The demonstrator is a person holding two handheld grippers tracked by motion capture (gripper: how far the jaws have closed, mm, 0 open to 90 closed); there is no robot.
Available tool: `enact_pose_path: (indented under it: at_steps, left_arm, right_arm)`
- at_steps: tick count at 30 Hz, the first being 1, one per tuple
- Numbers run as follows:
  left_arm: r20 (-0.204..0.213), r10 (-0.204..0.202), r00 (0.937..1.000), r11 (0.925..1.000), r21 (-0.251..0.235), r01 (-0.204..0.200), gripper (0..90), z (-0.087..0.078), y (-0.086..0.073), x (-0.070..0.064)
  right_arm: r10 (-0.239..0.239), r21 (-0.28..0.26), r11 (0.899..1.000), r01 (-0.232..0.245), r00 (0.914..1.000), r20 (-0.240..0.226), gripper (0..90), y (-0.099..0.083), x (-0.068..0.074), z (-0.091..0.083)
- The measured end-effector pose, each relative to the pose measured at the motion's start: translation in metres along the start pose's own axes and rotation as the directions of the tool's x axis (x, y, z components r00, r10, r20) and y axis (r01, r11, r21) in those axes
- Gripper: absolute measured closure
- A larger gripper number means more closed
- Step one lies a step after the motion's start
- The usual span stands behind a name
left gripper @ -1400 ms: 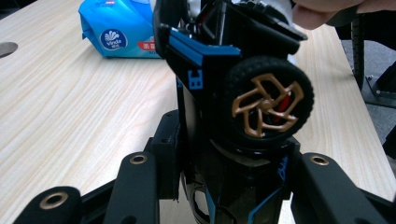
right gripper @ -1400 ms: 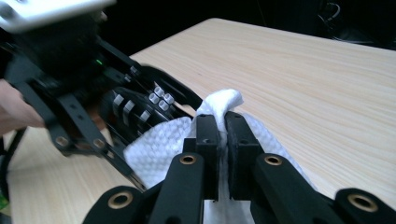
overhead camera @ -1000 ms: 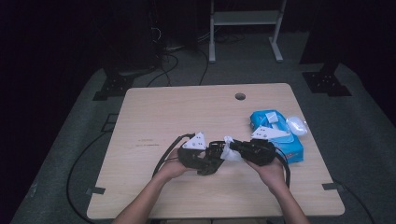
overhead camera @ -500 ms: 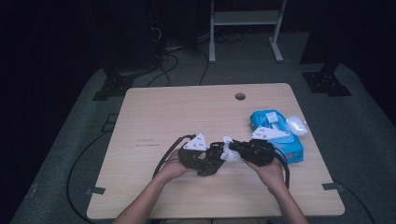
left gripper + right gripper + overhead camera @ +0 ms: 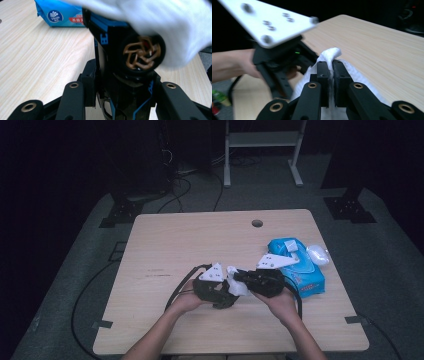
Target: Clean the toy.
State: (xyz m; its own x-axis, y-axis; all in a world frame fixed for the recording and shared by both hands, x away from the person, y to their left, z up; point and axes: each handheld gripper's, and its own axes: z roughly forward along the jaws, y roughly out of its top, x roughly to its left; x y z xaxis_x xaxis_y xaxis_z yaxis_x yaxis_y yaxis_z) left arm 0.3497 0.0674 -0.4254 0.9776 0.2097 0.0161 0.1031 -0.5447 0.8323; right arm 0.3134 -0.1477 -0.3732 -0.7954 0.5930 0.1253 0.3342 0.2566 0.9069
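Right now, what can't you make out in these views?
- Left gripper, high view: jaw tips, hidden under the white wipe.
- Black and blue object, left gripper view: lower end cut by the frame; top covered by the wipe.
- Wipes pack, high view: print too small.

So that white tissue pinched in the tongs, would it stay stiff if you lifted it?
Probably not. The white tissue bunches and puckers above the shut right tongs, so it looks soft and floppy. In the left gripper view it drapes over a black object, which suggests it is light and would likely tear if tugged.
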Motion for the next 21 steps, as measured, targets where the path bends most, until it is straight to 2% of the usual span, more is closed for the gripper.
enact_pose_path:
  at_steps: [3,9,16,21]
  left_arm:
    - [-0.005,-0.004,1.0000,1.0000,0.007,0.004,56.9,0.000,-0.003,0.001]
    - [-0.002,-0.008,1.0000,0.9999,-0.009,0.008,56.9,-0.001,-0.002,0.000]
    - [0.001,-0.019,0.9998,0.9997,-0.018,0.019,56.9,-0.004,-0.003,0.001]
    - [0.004,-0.022,0.9998,0.9996,-0.020,0.022,56.9,-0.002,-0.004,0.002]
  right_arm:
    - [0.003,0.013,1.000,-0.004,0.9994,0.036,84.5,-0.002,-0.005,-0.002]
    - [-0.020,0.004,1.000,0.020,0.9998,0.010,84.5,0.001,0.004,0.003]
    - [0.046,-0.029,0.999,-0.045,0.9984,0.031,84.5,-0.010,-0.013,-0.008]
    - [0.078,-0.043,0.996,-0.076,0.9962,0.038,84.5,-0.020,-0.018,-0.010]
